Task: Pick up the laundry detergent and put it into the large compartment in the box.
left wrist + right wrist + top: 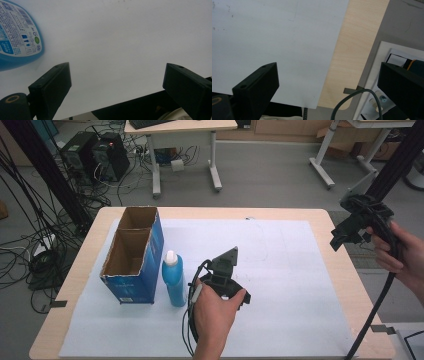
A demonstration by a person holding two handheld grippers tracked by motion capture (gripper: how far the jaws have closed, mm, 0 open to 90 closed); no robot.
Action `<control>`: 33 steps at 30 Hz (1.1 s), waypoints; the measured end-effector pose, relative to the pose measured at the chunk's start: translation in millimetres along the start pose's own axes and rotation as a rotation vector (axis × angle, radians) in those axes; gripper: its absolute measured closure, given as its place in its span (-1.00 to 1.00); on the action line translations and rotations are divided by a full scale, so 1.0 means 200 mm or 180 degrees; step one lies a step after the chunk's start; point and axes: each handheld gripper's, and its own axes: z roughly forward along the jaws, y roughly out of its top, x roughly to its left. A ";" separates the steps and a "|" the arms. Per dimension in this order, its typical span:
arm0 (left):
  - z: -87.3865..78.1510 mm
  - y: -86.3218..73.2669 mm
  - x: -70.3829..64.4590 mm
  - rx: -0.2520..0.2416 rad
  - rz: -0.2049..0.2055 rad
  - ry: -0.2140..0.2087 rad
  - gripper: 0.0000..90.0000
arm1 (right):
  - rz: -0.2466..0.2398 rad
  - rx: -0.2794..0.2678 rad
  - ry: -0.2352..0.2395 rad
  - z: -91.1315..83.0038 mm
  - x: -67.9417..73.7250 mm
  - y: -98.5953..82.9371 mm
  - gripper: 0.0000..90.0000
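Observation:
A blue bottle [173, 279] with a white cap stands upright on the white sheet, right beside an open blue cardboard box [134, 255]. My left gripper [223, 282] is held low over the sheet just right of the bottle. In the left gripper view its jaws [117, 72] stand wide open with nothing between them, and the bottle's label [18, 42] shows at the upper left. My right gripper [350, 229] hovers over the table's right edge. Its jaws [328, 72] are also wide open and hold nothing.
The white sheet [280, 270] covers most of the wooden table [340, 270]. The box has two open compartments. A cable [352, 100] trails below the right gripper. Desks, computer towers and cables stand on the floor beyond the table.

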 end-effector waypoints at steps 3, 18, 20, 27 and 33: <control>0.00 0.00 0.00 -0.0002 -0.0022 -0.0001 -0.81 | 0.0004 0.0005 0.0003 0.00 0.00 0.00 -0.93; -0.05 -0.01 -0.03 -0.0037 0.0013 0.0048 -0.81 | 0.0002 -0.0018 0.0012 -0.01 -0.01 -0.02 -0.93; -0.07 -0.01 -0.04 -0.0050 0.0018 0.0064 -0.81 | 0.0006 -0.0018 0.0008 -0.01 -0.01 -0.02 -0.93; -0.14 -0.01 -0.05 -0.0103 0.0034 0.0079 -0.81 | 0.0001 -0.0018 -0.0004 -0.02 0.00 -0.02 -0.93; -0.23 0.00 -0.06 -0.0163 0.0057 0.0126 -0.82 | -0.0001 -0.0012 -0.0011 -0.01 0.01 -0.01 -0.93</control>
